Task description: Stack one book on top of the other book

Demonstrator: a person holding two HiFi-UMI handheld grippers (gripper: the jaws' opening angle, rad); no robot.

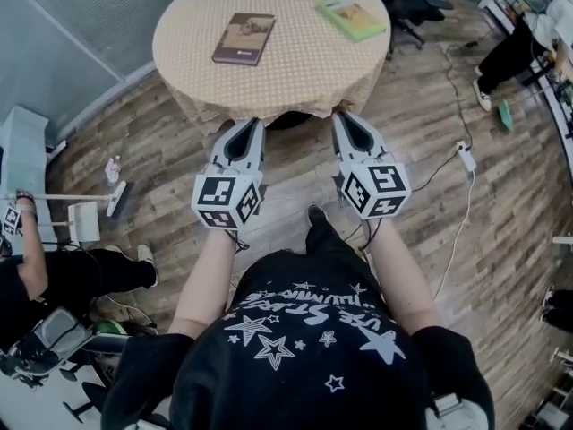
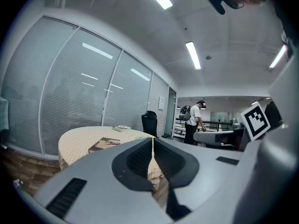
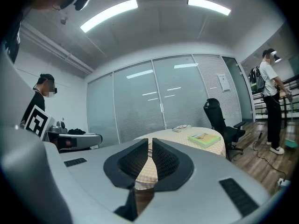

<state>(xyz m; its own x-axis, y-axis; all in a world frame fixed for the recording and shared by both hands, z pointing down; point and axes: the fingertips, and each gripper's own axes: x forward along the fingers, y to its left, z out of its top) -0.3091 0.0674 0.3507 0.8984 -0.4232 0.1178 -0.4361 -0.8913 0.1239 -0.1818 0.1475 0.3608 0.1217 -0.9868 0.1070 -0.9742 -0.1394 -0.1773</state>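
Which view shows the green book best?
Head view: the green book lies flat on the round table, its whole cover seen from above, apart from the brown book. The right gripper view shows it low and foreshortened, at a shallow angle. The left gripper view does not show it.

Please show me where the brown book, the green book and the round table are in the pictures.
brown book (image 1: 243, 38), head view, middle of its cover.
green book (image 1: 351, 18), head view, middle of its cover.
round table (image 1: 295, 38), head view, bare cloth between the books.
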